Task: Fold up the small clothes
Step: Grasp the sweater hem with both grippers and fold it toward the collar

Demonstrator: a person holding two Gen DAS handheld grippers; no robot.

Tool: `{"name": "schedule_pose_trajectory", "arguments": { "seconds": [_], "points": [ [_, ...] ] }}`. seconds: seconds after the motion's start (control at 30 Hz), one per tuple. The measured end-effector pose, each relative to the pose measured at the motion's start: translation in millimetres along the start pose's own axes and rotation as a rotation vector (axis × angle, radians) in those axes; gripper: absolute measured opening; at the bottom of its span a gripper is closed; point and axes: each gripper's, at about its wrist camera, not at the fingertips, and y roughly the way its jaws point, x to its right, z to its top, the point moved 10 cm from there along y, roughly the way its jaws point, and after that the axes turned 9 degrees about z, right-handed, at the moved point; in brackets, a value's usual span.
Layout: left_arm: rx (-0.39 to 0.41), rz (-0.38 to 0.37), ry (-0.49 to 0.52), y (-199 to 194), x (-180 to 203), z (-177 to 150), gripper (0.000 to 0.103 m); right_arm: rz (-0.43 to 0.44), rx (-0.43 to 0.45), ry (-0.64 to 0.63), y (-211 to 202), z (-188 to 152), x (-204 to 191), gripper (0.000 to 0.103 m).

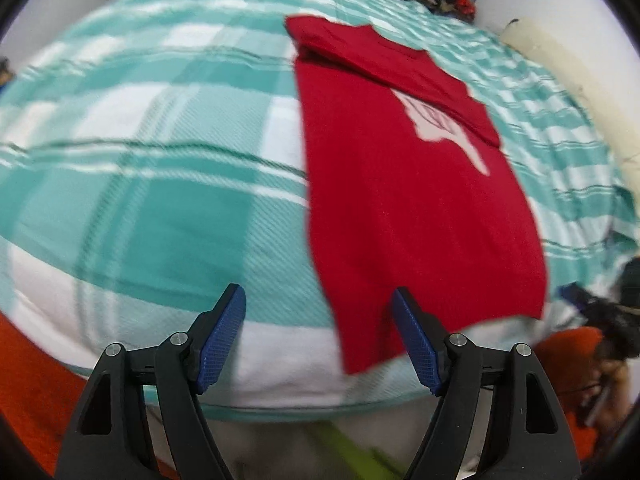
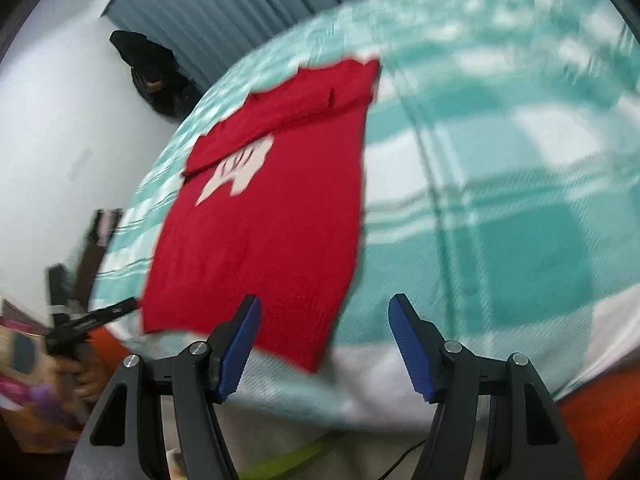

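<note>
A small red T-shirt (image 1: 404, 184) with a white print lies flat on a teal and white checked blanket (image 1: 152, 152), its sides folded in to a long strip. My left gripper (image 1: 318, 300) is open and empty, just short of the shirt's near hem at its left corner. In the right wrist view the same shirt (image 2: 272, 216) lies ahead and to the left. My right gripper (image 2: 325, 308) is open and empty, over the hem's right corner. The other gripper (image 2: 96, 316) shows at the left edge, held in a hand.
The blanket's near edge (image 1: 280, 404) drops onto an orange surface (image 1: 24, 392). White walls (image 2: 60, 128), a grey curtain (image 2: 224, 12) and a dark bundle (image 2: 156, 76) stand beyond the bed. A cream bolster (image 1: 560, 64) lies at the far right.
</note>
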Motion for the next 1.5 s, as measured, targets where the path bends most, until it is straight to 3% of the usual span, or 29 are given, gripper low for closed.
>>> {"name": "schedule_pose_trajectory", "arguments": {
  "seconds": [0.17, 0.23, 0.27, 0.33, 0.37, 0.4, 0.57, 0.73, 0.97, 1.03, 1.07, 1.1, 1.13, 1.17, 1.27, 1.37, 1.43, 1.5],
  "points": [
    [-0.031, -0.085, 0.063, 7.1, 28.6, -5.3, 0.077, 0.073, -0.096, 0.029, 24.0, -11.0, -0.7, 0.066],
    [-0.048, -0.102, 0.09, 11.0, 39.0, -8.9, 0.07, 0.121, -0.115, 0.032, 35.5, -10.9, -5.1, 0.061],
    [-0.058, -0.095, 0.105, 14.6, 41.7, -9.5, 0.06, 0.129, -0.124, 0.033, 40.7, -11.5, -5.6, 0.054],
    [-0.074, -0.07, 0.118, 19.3, 42.1, -10.5, 0.024, 0.15, -0.164, 0.045, 50.0, -14.8, -5.5, 0.005],
    [-0.097, -0.094, 0.103, 18.9, 42.9, -11.1, 0.006, 0.152, -0.183, 0.05, 52.2, -17.0, -5.8, 0.005],
    [-0.111, -0.119, 0.074, 16.7, 42.4, -9.8, 0.006, 0.16, -0.185, 0.049, 50.8, -17.4, -8.3, 0.005],
    [-0.144, -0.243, -0.048, -1.8, 44.4, 18.2, 0.005, 0.291, -0.079, 0.115, 23.3, 16.6, -29.0, 0.005],
    [-0.114, -0.302, -0.12, 13.7, 55.1, 126.4, 0.006, 0.34, 0.015, 0.146, 37.4, 109.3, -32.7, 0.005],
    [-0.058, -0.194, -0.128, 93.4, 66.1, 293.3, 0.006, 0.231, 0.069, 0.144, 118.8, 271.6, 3.1, 0.005],
    [-0.056, -0.136, -0.115, 121.6, 68.3, 327.6, 0.011, 0.189, 0.086, 0.14, 142.4, 311.2, 16.4, 0.005],
    [-0.058, -0.101, -0.129, 133.1, 64.9, 340.3, 0.022, 0.168, 0.097, 0.144, 154.1, 325.5, 22.1, 0.008],
    [-0.059, -0.075, -0.148, 138.2, 56.1, 348.2, 0.044, 0.139, 0.115, 0.161, 164.1, 339.4, 29.6, 0.02],
    [-0.052, -0.051, -0.181, 143.0, 46.2, 358.2, 0.054, 0.113, 0.136, 0.186, 164.6, 352.3, 41.9, 0.044],
    [-0.032, -0.04, -0.213, 142.5, 38.4, 366.1, 0.067, 0.101, 0.158, 0.206, 163.1, 363.3, 49.8, 0.054],
    [0.049, -0.039, -0.28, 125.3, 12.1, 376.7, 0.069, 0.119, 0.207, 0.194, 158.5, 381.7, 51.4, 0.056],
    [0.137, -0.042, -0.259, 98.7, 4.0, 370.1, 0.069, 0.131, 0.181, 0.086, 151.5, 379.1, 35.0, 0.056],
    [0.131, -0.159, -0.162, 90.4, 31.6, 357.8, 0.069, 0.181, 0.094, 0.025, 158.5, 364.5, 16.2, 0.054],
    [0.057, -0.279, -0.017, 96.0, 76.9, 330.9, 0.069, 0.225, -0.024, -0.016, 175.0, 346.9, -1.0, 0.054]
  ]
}}
